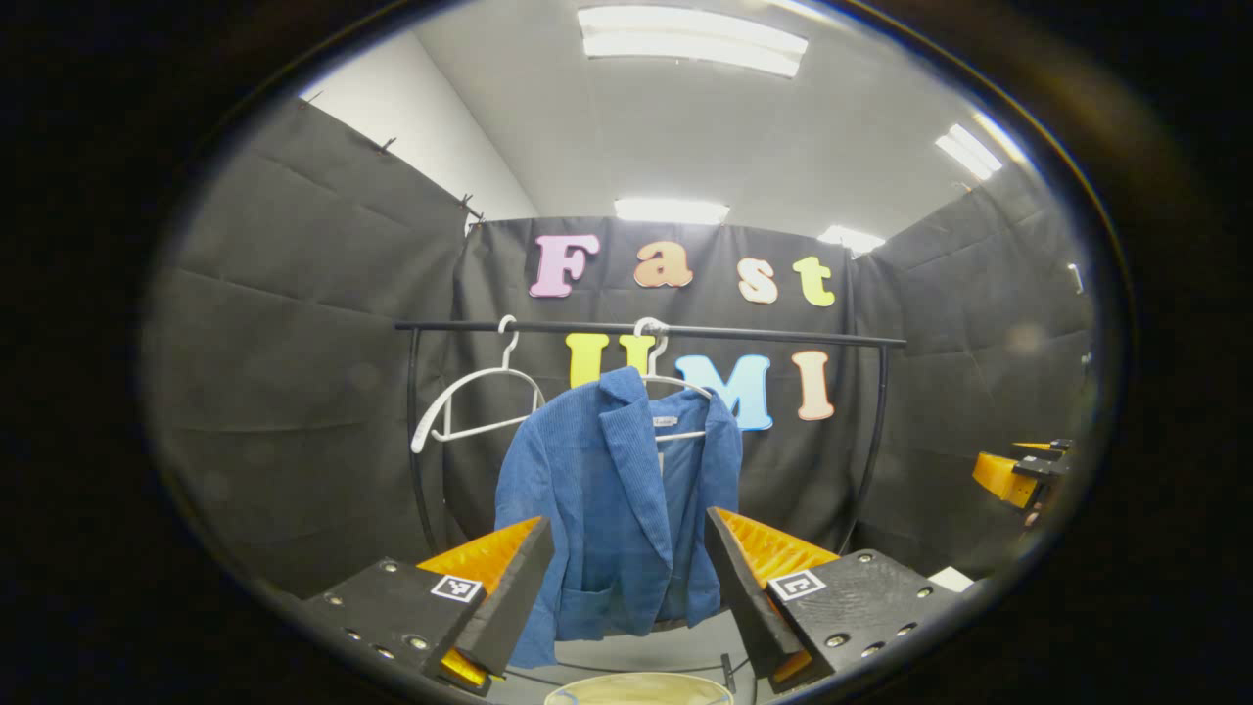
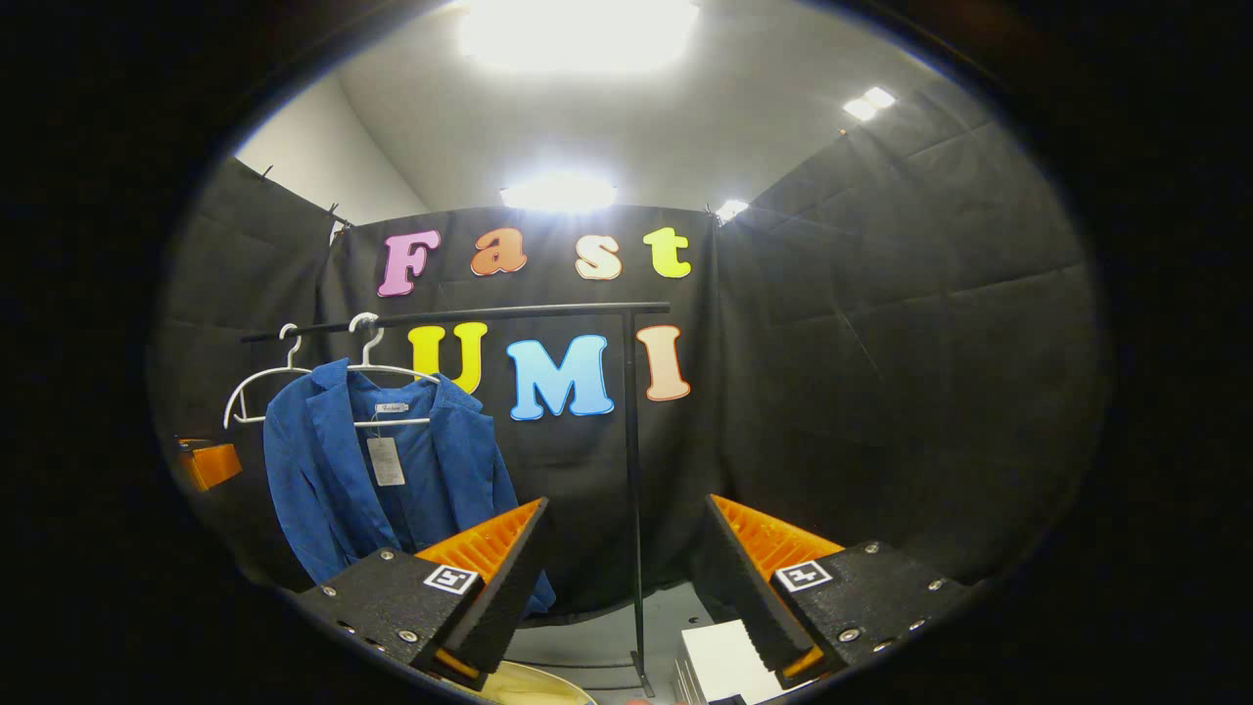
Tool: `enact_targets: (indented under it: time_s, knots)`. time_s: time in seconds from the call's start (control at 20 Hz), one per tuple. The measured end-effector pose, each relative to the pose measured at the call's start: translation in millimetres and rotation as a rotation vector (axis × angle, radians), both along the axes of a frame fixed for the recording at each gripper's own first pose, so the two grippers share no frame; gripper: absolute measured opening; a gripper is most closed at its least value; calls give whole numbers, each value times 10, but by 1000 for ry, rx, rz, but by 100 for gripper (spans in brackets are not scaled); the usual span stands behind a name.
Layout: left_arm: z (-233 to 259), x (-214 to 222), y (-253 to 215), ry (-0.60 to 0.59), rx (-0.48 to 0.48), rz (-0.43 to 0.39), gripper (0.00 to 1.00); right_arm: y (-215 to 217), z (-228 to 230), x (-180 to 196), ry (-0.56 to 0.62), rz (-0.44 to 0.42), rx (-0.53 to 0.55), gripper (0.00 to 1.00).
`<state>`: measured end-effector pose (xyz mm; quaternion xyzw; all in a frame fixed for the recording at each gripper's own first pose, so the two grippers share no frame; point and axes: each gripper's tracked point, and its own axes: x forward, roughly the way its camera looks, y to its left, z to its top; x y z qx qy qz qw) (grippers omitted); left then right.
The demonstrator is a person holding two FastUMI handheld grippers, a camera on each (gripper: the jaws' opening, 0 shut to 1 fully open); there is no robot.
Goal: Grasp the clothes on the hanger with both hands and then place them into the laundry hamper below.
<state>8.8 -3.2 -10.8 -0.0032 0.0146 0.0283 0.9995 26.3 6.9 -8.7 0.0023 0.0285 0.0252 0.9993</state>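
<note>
A blue corduroy jacket [image 1: 612, 499] hangs on a white hanger [image 1: 666, 377] from the black rail [image 1: 783, 336]. My left gripper [image 1: 626, 578] is open and points straight at the jacket from a short distance. The cream rim of the laundry hamper [image 1: 638, 688] peeks in below it. In the right gripper view the jacket [image 2: 333, 470] hangs at the left, and my right gripper [image 2: 626, 578] stands open, aimed right of the jacket at the rail's upright post [image 2: 634, 490]. The hamper's rim [image 2: 533, 685] shows near the bottom.
An empty white hanger [image 1: 470, 401] hangs left of the jacket on the rail. The other gripper [image 1: 1023, 475] shows far right in the left gripper view. A white box [image 2: 719, 666] lies on the floor beside the post. Black cloth walls close the booth.
</note>
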Motion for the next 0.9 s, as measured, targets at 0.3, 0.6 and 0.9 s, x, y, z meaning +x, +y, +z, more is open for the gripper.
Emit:
enact_targets:
  time_s: [0.3,0.6,0.9]
  knots:
    - [-115,106,25,43,-21,59,89,201,-140,335,51,77,43,94]
    - [-162,289,113,59,-103,127,89,658,-136,695,62,220,50,94]
    - [-67,522,151,53,-115,180,90,1182,-133,1053,90,372,93,94]
